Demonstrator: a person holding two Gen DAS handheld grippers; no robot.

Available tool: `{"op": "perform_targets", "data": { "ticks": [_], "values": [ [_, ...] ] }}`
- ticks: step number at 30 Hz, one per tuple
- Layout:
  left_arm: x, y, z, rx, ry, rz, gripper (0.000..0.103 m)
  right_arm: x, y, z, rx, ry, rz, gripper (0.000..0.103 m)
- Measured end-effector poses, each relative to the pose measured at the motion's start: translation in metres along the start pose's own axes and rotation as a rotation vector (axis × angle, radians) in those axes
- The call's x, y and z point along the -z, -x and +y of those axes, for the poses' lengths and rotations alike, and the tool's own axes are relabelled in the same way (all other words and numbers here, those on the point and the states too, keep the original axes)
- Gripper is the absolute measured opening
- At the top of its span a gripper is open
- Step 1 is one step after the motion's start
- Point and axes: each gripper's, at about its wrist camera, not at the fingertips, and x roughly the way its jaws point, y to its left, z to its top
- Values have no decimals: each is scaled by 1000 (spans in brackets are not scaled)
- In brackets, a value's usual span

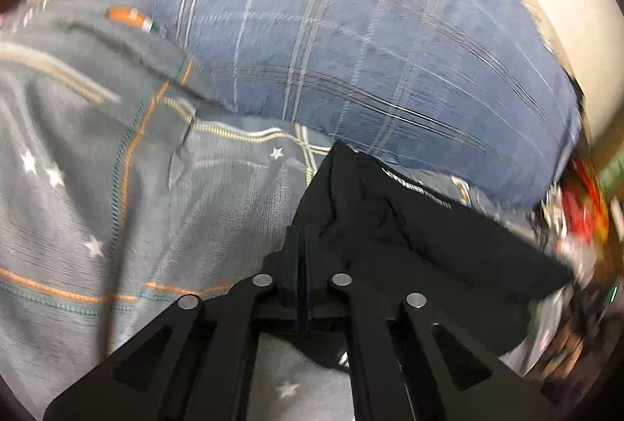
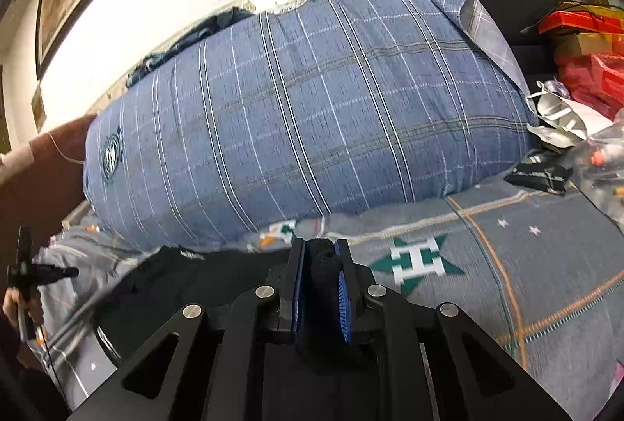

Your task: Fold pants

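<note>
We are holding the black pants up over the grey starred bedsheet, in front of the blue plaid pillow. The left gripper is pinching one edge of them, the right gripper is clamping a bunched fold. White lettering on the pants is blurring past reading. Red boxes are sitting piled beside the pillow; their contents are hidden.
</note>
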Motion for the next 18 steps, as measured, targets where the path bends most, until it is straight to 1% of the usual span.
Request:
{"op": "perform_targets", "data": {
  "ticks": [1, 2, 3, 4, 6, 8, 10, 12, 15, 16, 18],
  "values": [
    [-7, -9, -2, 5, 35, 23, 24, 3, -1, 0, 8, -4, 11, 14],
    [-15, -18, -5, 0, 53, 38, 36, 6, -5, -1, 28, -11, 32, 14],
    [-24, -31, -13, -30, 63, 44, 60, 8, -8, -2, 39, -14, 46, 14],
    [-29, -37, -18, -52, 60, 44, 71, 11, -13, -2, 58, -17, 68, 14],
    [-41, -59, -32, -82, 49, 46, 71, 13, -21, -3, 74, -18, 89, 14],
    [-50, -83, -47, -91, 27, 60, 71, 13, -28, -4, 83, -19, 102, 14],
    [-58, -114, -63, -114, -17, 106, 72, 12, -36, -5, 90, -24, 116, 14],
    [-64, -147, -74, -162, -54, 159, 72, 10, -47, -4, 99, -22, 132, 14],
    [-72, -185, -80, -207, -59, 191, 72, 9, -63, -1, 110, -18, 155, 14],
    [-74, -193, -81, -205, -50, 193, 72, 9, -68, 0, 113, -16, 162, 14],
    [-75, -208, -84, -171, -41, 201, 72, 10, -78, 1, 119, -11, 181, 14]
  ]
}}
